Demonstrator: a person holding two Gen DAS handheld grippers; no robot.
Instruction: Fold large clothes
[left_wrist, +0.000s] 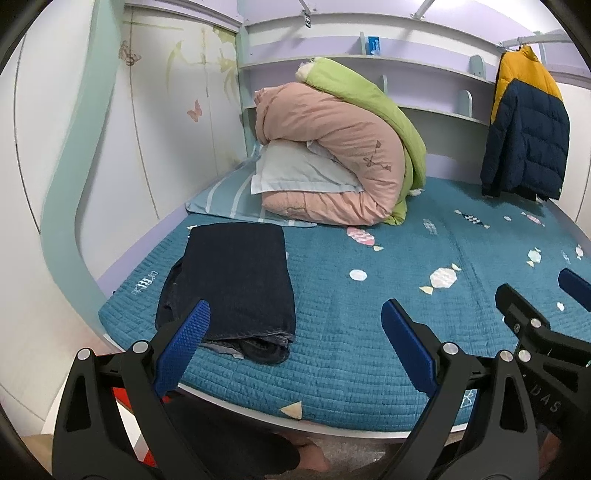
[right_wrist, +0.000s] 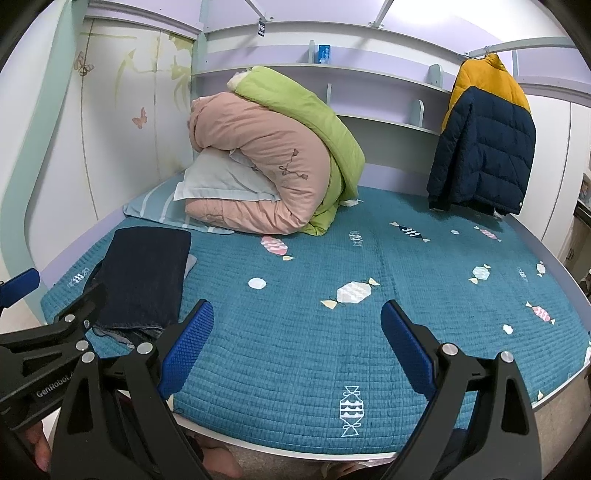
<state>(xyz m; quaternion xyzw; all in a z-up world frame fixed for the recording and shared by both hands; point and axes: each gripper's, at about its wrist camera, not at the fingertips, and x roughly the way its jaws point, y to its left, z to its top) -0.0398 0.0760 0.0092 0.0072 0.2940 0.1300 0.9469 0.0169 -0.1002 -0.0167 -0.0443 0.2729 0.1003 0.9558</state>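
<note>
Left wrist view: left tongs (left_wrist: 295, 325) spread wide, blue pads apart, nothing between them, held above the near edge of the bed (left_wrist: 369, 332). Folded dark jeans (left_wrist: 236, 280) lie flat on the teal quilt at the left side of the bed, just ahead of the left pad; a few layers show at the near end, with a paler lining at the edge. Behind the jeans, a striped pillow (left_wrist: 221, 201) carries a pink duvet (left_wrist: 332, 147) rolled round a pale pillow, with a green duvet (left_wrist: 369, 99) draped over it. A yellow and navy puffer jacket (left_wrist: 524, 125) hangs at the far right, its hem near the quilt. Part of the right tongs (left_wrist: 535, 295) shows at the right edge. Right wrist view: right tongs (right_wrist: 297, 325) likewise wide open and empty, over the bare middle of the quilt (right_wrist: 332, 350). Jeans (right_wrist: 144, 277) well to the left, apart from both pads. The left tongs (right_wrist: 61, 291) enter from the left edge, one arm crossing in front of the near corner of the jeans; contact cannot be told. Jacket (right_wrist: 484, 147) hangs at far right.
</note>
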